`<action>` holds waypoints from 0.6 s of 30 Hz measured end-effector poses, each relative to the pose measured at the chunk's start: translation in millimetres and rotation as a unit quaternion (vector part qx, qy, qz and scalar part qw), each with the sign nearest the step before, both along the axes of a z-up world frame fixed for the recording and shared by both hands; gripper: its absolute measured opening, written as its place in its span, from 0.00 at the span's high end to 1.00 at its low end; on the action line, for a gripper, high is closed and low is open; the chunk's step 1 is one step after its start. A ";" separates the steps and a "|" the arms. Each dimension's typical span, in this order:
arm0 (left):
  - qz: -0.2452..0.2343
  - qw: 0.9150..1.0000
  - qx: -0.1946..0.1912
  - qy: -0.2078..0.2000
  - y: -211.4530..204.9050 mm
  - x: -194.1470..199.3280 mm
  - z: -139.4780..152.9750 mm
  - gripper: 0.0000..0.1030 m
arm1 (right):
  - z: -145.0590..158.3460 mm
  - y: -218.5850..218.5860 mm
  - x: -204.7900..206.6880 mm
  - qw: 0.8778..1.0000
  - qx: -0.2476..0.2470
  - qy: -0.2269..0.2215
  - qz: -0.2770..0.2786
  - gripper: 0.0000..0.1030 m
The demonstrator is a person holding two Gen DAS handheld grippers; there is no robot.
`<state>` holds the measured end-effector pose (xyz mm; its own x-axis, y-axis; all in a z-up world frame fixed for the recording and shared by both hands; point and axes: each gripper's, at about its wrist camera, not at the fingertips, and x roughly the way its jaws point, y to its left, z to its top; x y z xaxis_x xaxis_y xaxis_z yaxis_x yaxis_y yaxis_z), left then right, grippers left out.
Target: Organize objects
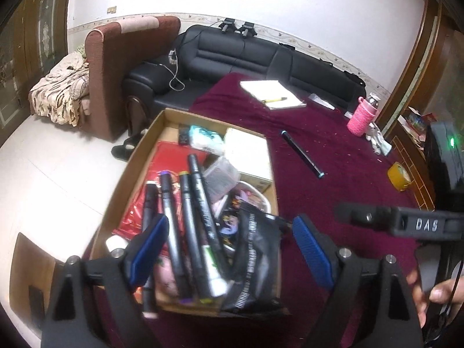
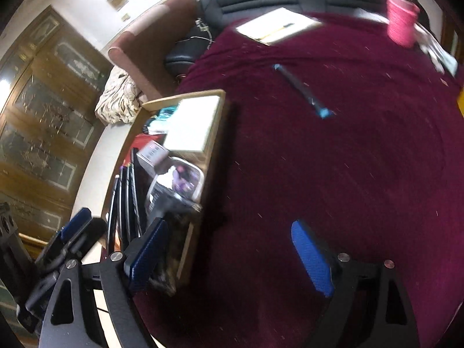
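A maroon cloth-covered table (image 1: 333, 156) carries an open brown cardboard box (image 1: 162, 124) at its left edge, holding upright black markers (image 1: 185, 223). A black pen with teal ends (image 1: 301, 153) lies mid-table. The left gripper (image 1: 232, 249) gapes above the box; the right gripper (image 2: 229, 252) gapes too, over the cloth, holding nothing.

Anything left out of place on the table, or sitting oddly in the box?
A dark marker lies loose on the maroon cloth, outside the cardboard box. A black pouch slumps over the box's near right corner instead of lying flat inside.
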<state>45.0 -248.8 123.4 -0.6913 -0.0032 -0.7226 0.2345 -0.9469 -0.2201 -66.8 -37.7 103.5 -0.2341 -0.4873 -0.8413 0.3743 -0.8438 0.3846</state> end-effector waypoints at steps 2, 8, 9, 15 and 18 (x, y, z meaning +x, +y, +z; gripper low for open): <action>-0.002 1.000 -0.005 -0.004 7.7 0.9 3.9 0.16 | -1.3 10.4 6.4 1.000 0.002 -0.001 0.000 0.12; 0.001 1.000 -0.023 0.013 19.7 9.7 34.2 0.10 | 16.6 23.8 27.7 0.999 0.026 0.038 0.013 0.12; 0.004 1.000 -0.024 0.015 19.7 11.1 40.8 0.10 | 27.8 22.8 34.1 0.998 0.032 0.057 0.017 0.12; 0.013 0.995 -0.063 0.071 29.5 41.6 110.3 0.04 | 112.7 15.9 93.1 0.969 0.020 0.241 0.061 0.00; 0.019 0.990 -0.093 0.108 35.9 59.7 139.3 0.00 | 117.4 17.1 108.8 0.961 0.019 0.268 0.067 0.00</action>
